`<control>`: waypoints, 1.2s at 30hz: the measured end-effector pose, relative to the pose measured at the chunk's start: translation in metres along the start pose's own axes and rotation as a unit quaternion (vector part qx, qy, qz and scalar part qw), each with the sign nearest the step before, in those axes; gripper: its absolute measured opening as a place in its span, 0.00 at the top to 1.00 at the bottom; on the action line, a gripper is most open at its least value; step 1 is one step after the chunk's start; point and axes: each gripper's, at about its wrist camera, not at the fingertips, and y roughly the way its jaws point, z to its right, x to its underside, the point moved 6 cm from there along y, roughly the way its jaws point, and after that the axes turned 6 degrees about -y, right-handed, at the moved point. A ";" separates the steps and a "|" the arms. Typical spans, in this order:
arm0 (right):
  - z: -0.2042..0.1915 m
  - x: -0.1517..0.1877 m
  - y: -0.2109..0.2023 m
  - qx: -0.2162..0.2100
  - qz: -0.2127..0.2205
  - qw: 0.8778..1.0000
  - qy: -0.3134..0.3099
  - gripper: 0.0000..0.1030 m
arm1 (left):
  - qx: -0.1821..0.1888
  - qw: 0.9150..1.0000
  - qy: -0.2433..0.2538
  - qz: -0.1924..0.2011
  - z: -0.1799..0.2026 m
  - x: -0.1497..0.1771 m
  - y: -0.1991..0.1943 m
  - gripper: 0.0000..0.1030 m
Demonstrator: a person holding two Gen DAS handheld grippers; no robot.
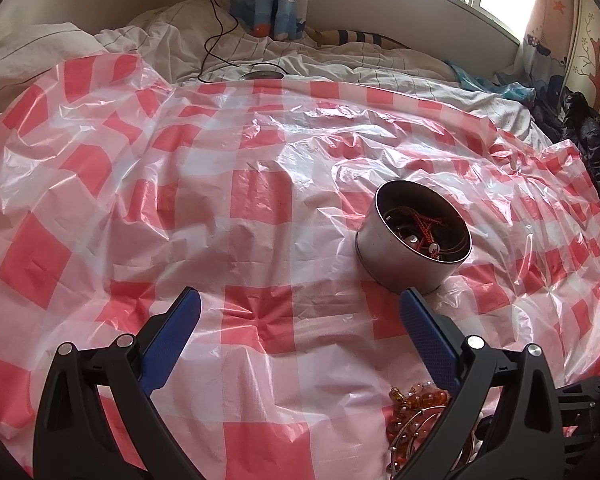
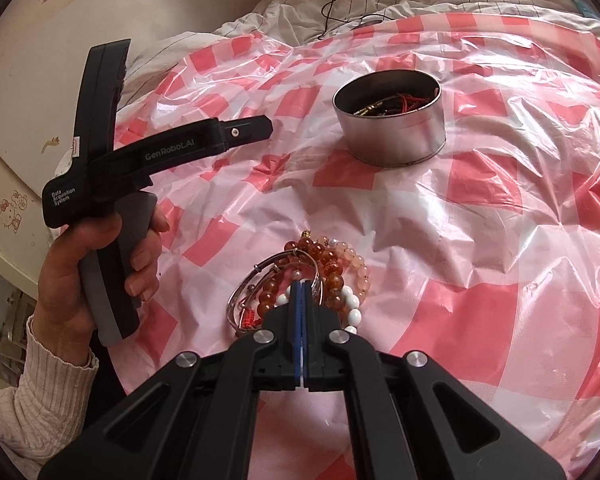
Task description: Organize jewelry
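Your right gripper (image 2: 303,286) has its jaws pressed together over the pile of bracelets (image 2: 312,276); the blue pads meet with almost no gap, tips among the silver bangle (image 2: 260,280), the white bead strand (image 2: 352,308) and the amber beads (image 2: 300,250). Whether anything is actually pinched cannot be read: at most a thin cord. The left gripper (image 1: 300,300) hovers with jaws spread wide and nothing between them. The metal tin (image 2: 390,120), already holding red cords and other pieces, stands well apart from the pile on the checked plastic sheet (image 2: 500,240) over the bed. Likely failures: you lift and come away with nothing, the pads having closed beside a strand. Or you catch one strand and the tangled bangle and beads drag up with it, then drop off short of the tin. The sheet is slick and rumpled over soft bedding, so spilled beads could roll into folds, and a nudge may tip the tin.
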 end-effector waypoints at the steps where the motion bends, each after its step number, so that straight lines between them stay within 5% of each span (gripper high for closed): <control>1: 0.000 0.000 0.000 0.000 0.000 1.000 0.000 0.99 | 0.000 1.000 0.000 0.000 0.000 0.000 0.000 0.07; 4: 0.002 0.000 0.002 0.005 -0.008 1.000 0.006 0.98 | 0.000 1.000 0.000 0.000 0.000 0.000 0.000 0.07; 5: 0.001 0.000 0.002 0.007 -0.006 1.000 0.004 0.75 | 0.000 1.000 0.000 0.000 0.000 0.000 0.000 0.07; 6: 0.001 -0.001 0.001 0.013 -0.001 1.000 0.000 0.35 | 0.000 1.000 0.000 0.000 0.000 0.000 0.000 0.07; 7: -0.001 -0.003 -0.003 0.021 0.014 1.000 -0.008 0.27 | 0.000 1.000 0.000 0.000 0.000 0.000 0.000 0.07; 12: -0.003 -0.009 -0.012 0.040 0.035 0.998 -0.025 0.28 | -0.001 1.000 0.001 -0.001 0.001 0.001 0.000 0.07; 16: -0.012 -0.010 -0.013 0.053 0.034 0.996 -0.060 0.48 | 0.001 1.000 0.002 -0.001 0.003 0.001 0.001 0.07; 24: -0.028 0.000 0.013 0.076 -0.004 0.994 -0.078 0.58 | 0.010 1.000 0.000 -0.001 0.005 0.001 -0.001 0.07; 29: -0.025 0.003 0.020 0.106 -0.012 0.991 -0.074 0.71 | 0.015 1.000 -0.007 0.001 0.003 -0.001 -0.003 0.07; 31: -0.021 0.003 0.019 0.116 -0.010 0.991 -0.071 0.85 | 0.017 1.000 -0.011 0.002 0.001 -0.003 -0.004 0.07; 36: -0.022 0.003 0.017 0.129 -0.006 0.987 -0.091 0.95 | 0.020 1.000 -0.014 0.001 0.000 -0.004 -0.005 0.07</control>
